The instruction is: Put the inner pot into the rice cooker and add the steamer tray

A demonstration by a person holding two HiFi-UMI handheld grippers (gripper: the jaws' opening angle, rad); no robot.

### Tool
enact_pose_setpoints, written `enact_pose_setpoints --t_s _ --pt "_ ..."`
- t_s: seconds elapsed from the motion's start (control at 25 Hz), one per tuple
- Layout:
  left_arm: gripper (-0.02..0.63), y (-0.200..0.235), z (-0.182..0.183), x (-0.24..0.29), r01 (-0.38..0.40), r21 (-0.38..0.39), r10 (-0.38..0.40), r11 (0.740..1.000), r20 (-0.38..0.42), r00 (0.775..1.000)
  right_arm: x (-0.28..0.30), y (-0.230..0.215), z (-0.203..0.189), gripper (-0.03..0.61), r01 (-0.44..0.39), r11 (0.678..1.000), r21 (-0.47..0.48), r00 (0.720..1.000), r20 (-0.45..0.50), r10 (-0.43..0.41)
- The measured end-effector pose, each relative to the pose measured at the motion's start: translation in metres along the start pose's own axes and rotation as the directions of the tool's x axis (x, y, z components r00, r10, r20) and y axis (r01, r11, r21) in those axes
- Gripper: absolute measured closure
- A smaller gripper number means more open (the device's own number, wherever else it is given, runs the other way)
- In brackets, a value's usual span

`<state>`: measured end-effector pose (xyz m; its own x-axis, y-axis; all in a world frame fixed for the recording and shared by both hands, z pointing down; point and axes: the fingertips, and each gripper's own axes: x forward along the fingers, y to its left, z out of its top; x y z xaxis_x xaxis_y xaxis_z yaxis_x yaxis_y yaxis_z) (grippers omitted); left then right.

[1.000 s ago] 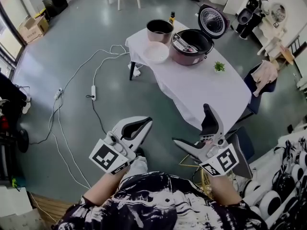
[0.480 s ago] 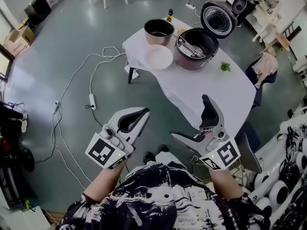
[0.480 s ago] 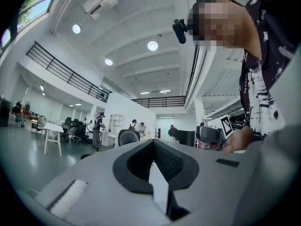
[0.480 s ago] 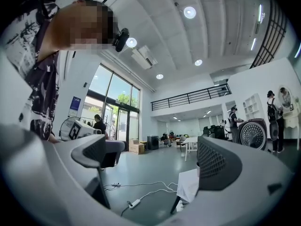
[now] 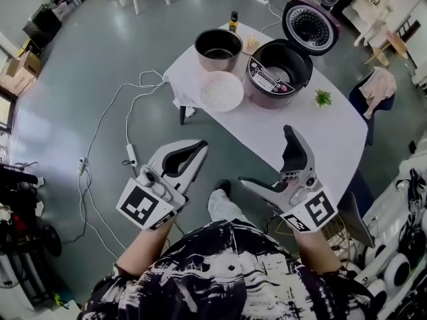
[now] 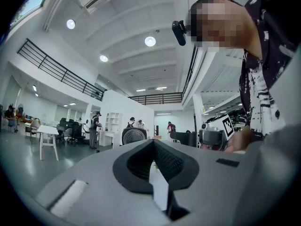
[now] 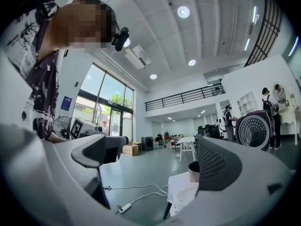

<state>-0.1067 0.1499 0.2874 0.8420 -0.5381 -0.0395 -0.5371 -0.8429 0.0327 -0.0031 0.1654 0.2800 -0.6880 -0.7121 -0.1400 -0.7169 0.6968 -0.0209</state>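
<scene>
On the white-clothed table (image 5: 300, 135) ahead stand the dark inner pot (image 5: 218, 49), the white steamer tray (image 5: 222, 91) in front of it, and the maroon rice cooker (image 5: 278, 74) with its lid (image 5: 311, 24) raised. The cooker's cavity looks empty. My left gripper (image 5: 199, 147) is held low, well short of the table, its jaws shut on nothing. My right gripper (image 5: 267, 159) is open and empty, just before the table's near edge. In the right gripper view, my right gripper (image 7: 153, 157) frames the pot (image 7: 194, 171) and tray (image 7: 184, 196) in the distance.
A small green plant (image 5: 323, 99) and a dark bottle (image 5: 233, 23) also sit on the table. White cables and a power strip (image 5: 131, 156) lie on the floor to the left. A chair with cloth on it (image 5: 377, 87) stands right of the table.
The view has shifted so the table sits nearer and lower in the frame. Both grippers keep the same pose, left shut and right open.
</scene>
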Motion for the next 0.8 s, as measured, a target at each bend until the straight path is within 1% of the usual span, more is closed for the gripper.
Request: enact_pose_setpoints --t_s 0.2,0.48,0.6,0.8 --pt "0.609 0.053 -0.005 0.068 0.063 0.005 -0.063 0.998 -0.044 0.997 0.035 -0.066 -0.017 0.025 0.044 0.998 0.036 0.999 -0.013 -0.043" --pt "0.609 0.098 0.0 0.154 0.172 0.01 -0.171 0.985 -0.063 0.983 0.051 -0.143 -0.016 0.024 0.141 0.989 0.036 0.99 -0.026 -0.14" --pt "0.609 0.109 0.003 0.18 0.227 0.012 -0.226 0.974 -0.067 0.972 0.046 -0.166 -0.013 0.025 0.212 0.977 0.019 0.977 -0.033 -0.212" --pt "0.609 0.129 -0.002 0.225 0.326 0.004 -0.325 0.945 -0.064 0.944 0.04 -0.204 -0.016 0.025 0.339 0.941 -0.004 0.939 -0.05 -0.339"
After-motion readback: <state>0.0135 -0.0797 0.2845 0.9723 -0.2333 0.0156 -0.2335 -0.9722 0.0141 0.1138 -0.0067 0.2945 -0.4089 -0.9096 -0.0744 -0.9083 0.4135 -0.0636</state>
